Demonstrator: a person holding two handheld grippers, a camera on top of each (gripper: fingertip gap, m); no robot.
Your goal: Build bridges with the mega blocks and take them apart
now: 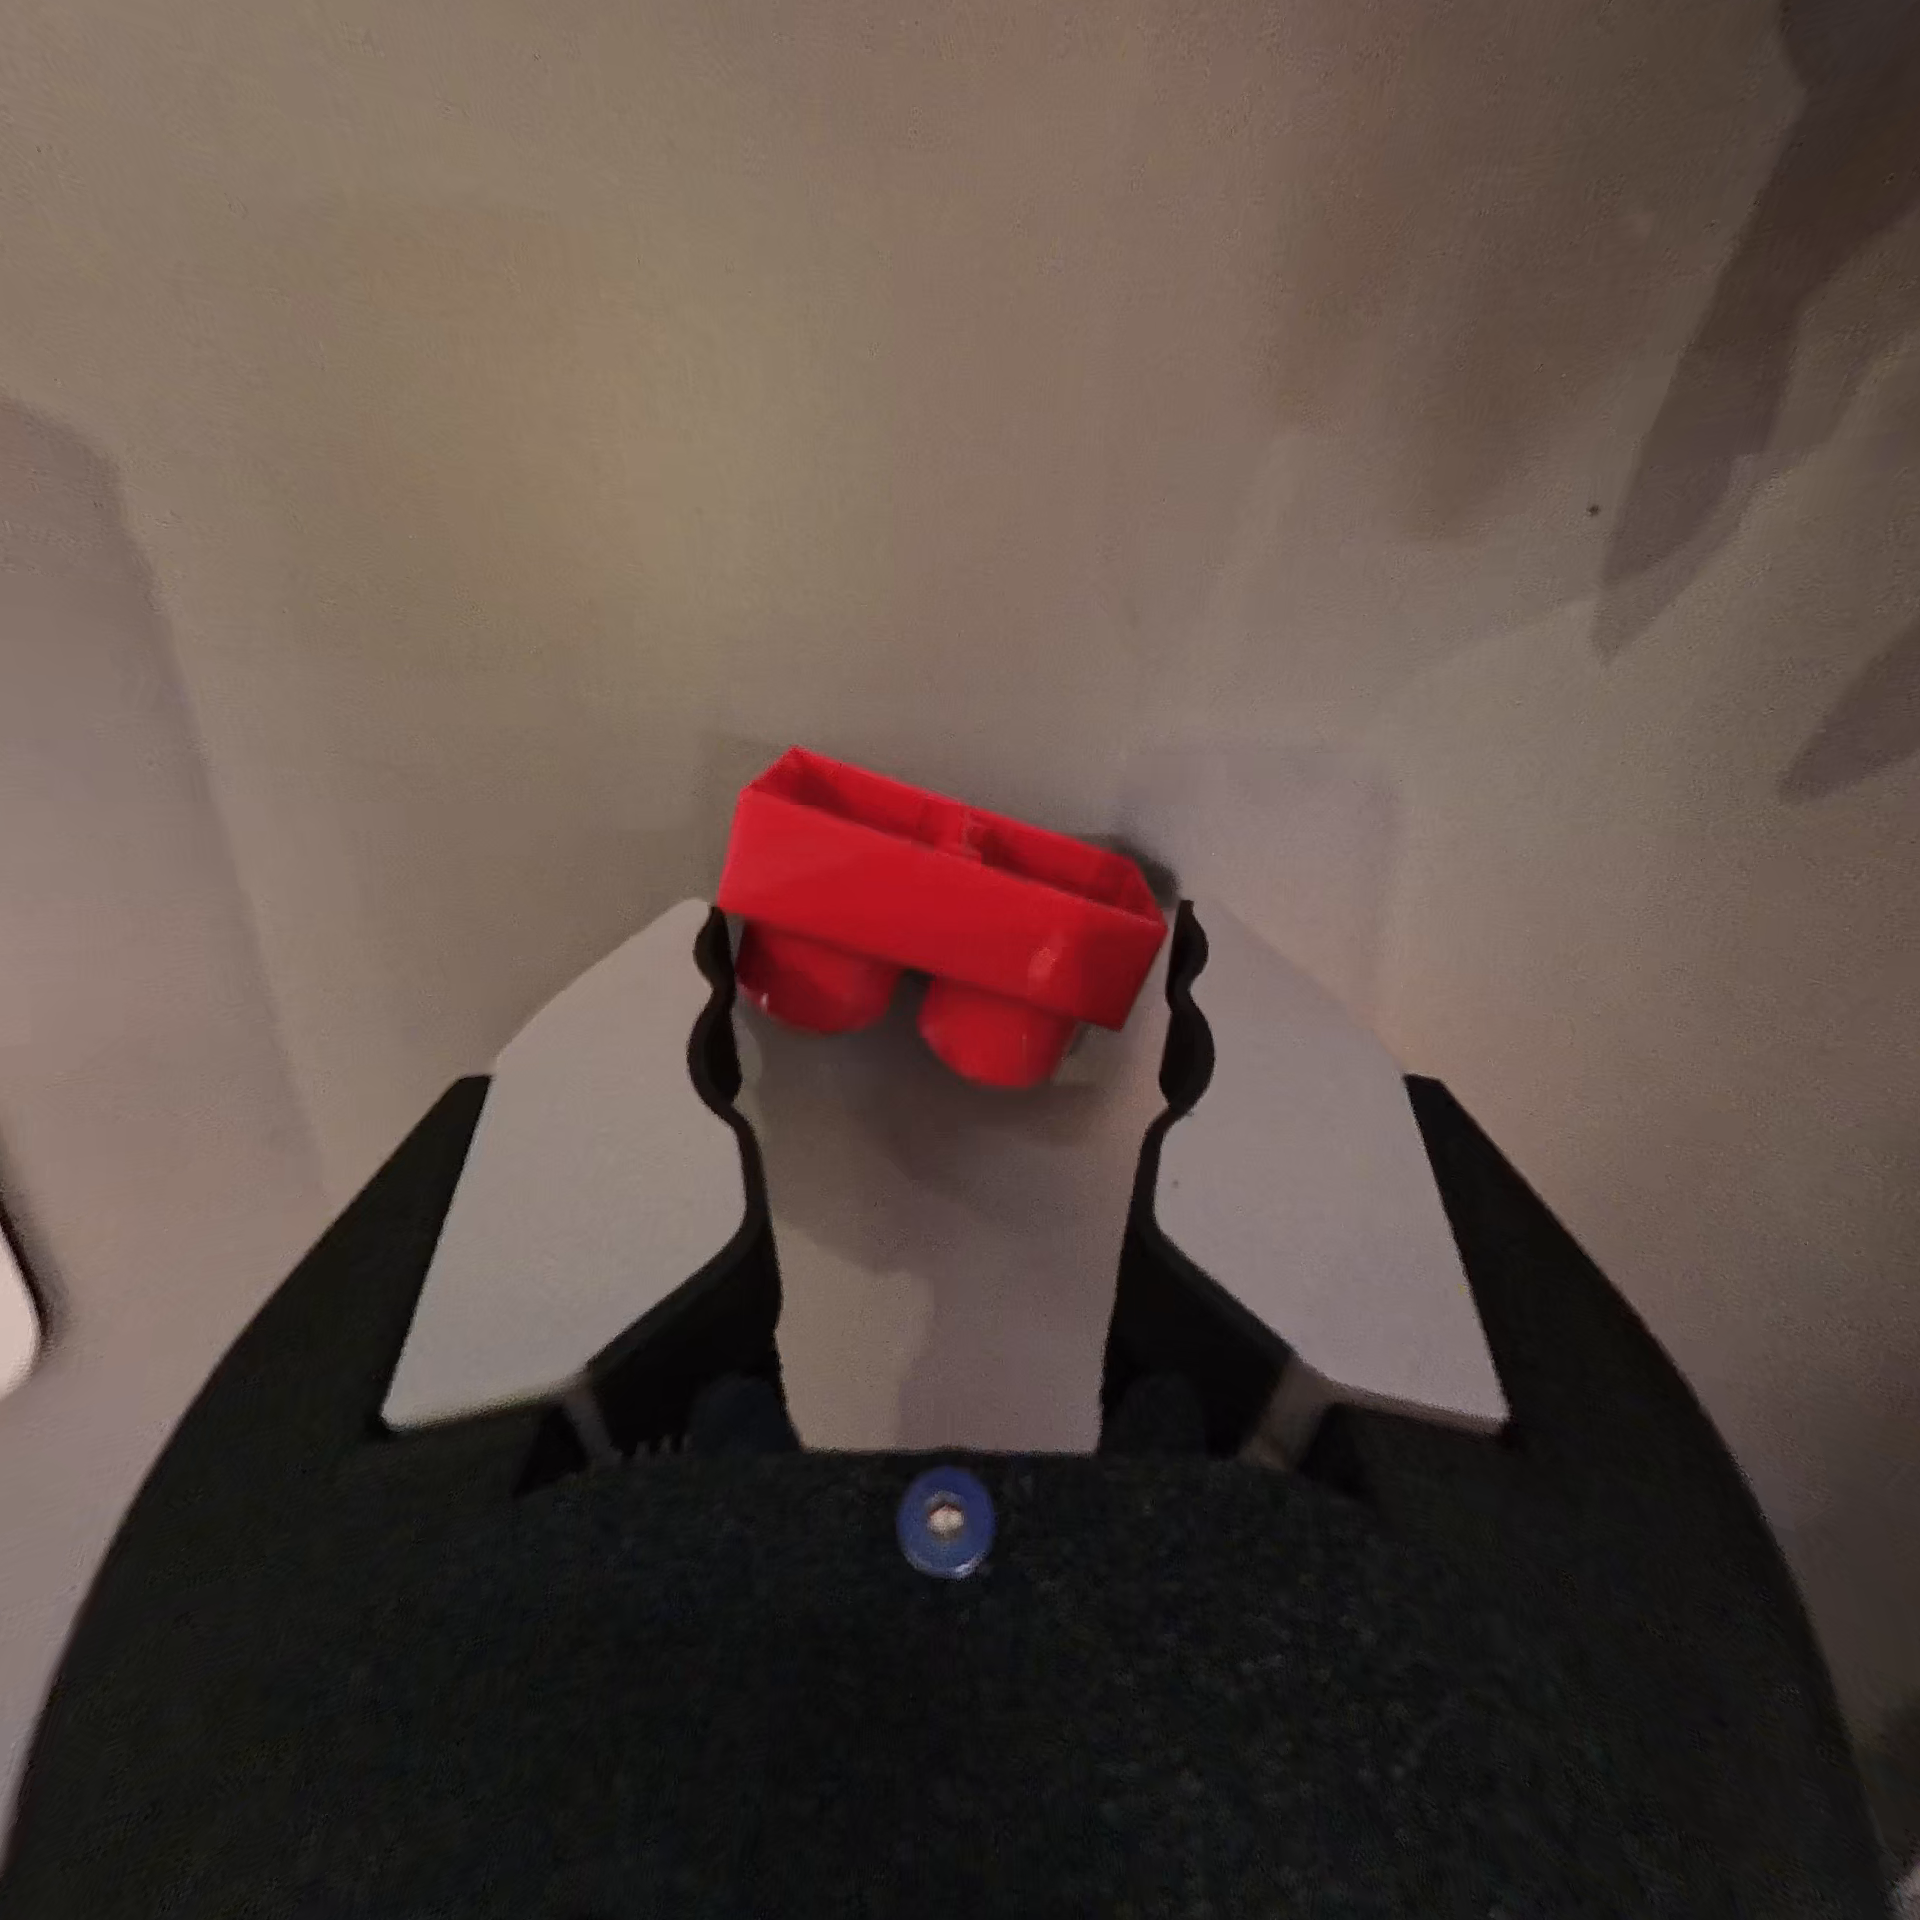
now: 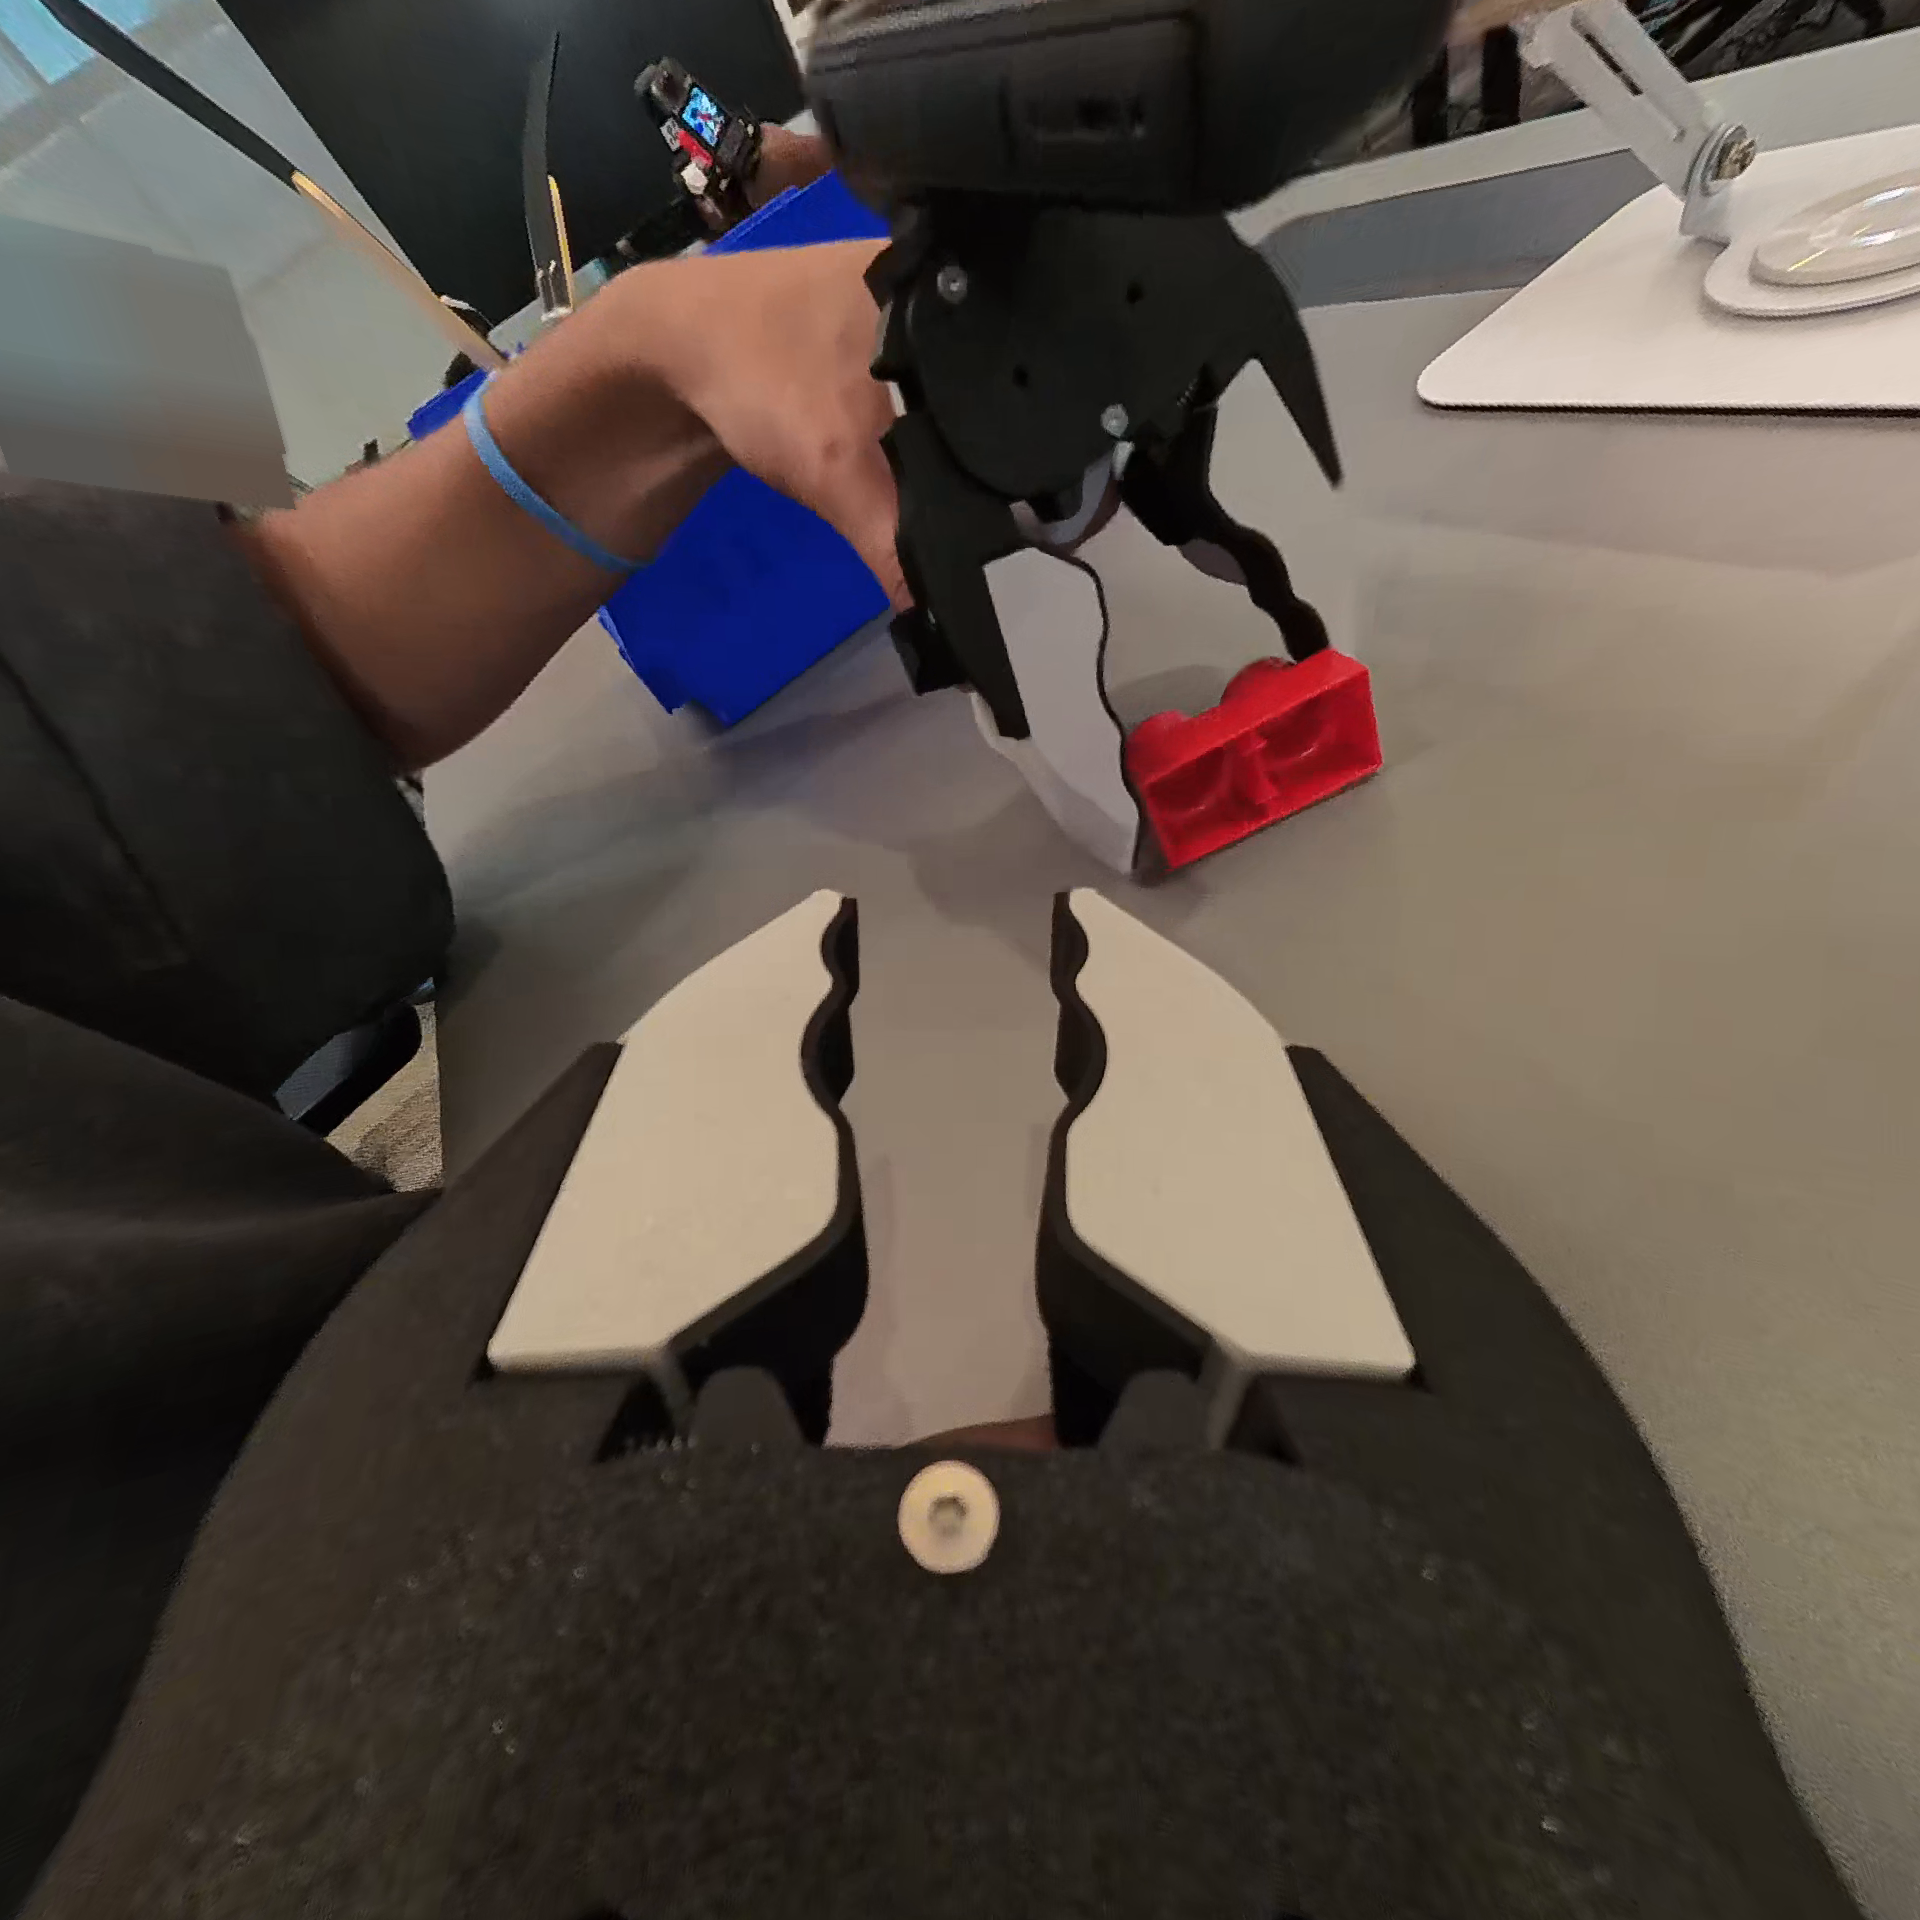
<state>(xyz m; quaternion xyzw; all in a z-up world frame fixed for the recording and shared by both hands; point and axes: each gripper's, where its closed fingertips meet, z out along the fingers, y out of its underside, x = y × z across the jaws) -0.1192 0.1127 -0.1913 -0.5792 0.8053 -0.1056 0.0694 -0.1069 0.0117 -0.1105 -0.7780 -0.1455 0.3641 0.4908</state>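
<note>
No brand mark or readable writing shows on the block or on either tool. A small device with a lit colour screen [image 2: 698,116] stands far back at the left, its display too small to read.

The red mega block [image 1: 940,914] is a two-stud brick of glossy plastic. It lies tipped on its side on the grey bench [image 2: 1558,935], so that its hollow underside, split by a centre rib, faces away from the left tongs [image 1: 943,940] and its two round studs point back toward them. In the right wrist view the same block [image 2: 1257,753] sits near the middle of the bench, its open underside turned to the camera.

The left tongs are spread wide around the block, one finger at each short end. In the left wrist view a narrow gap shows at the right-hand finger, while the other finger sits at the block's edge; whether it touches I cannot tell. They are not clamped on it. A person's hand [image 2: 748,384], wearing a blue band [image 2: 520,478] at the wrist, holds this tool from above.

The right tongs [image 2: 954,935] hover low over bare bench, nearer the camera than the block, parted and holding nothing.

A blue bin [image 2: 748,592] stands behind the hand. At the far right lies a white pad [image 2: 1621,343] bearing a white stand base [image 2: 1808,260].
</note>
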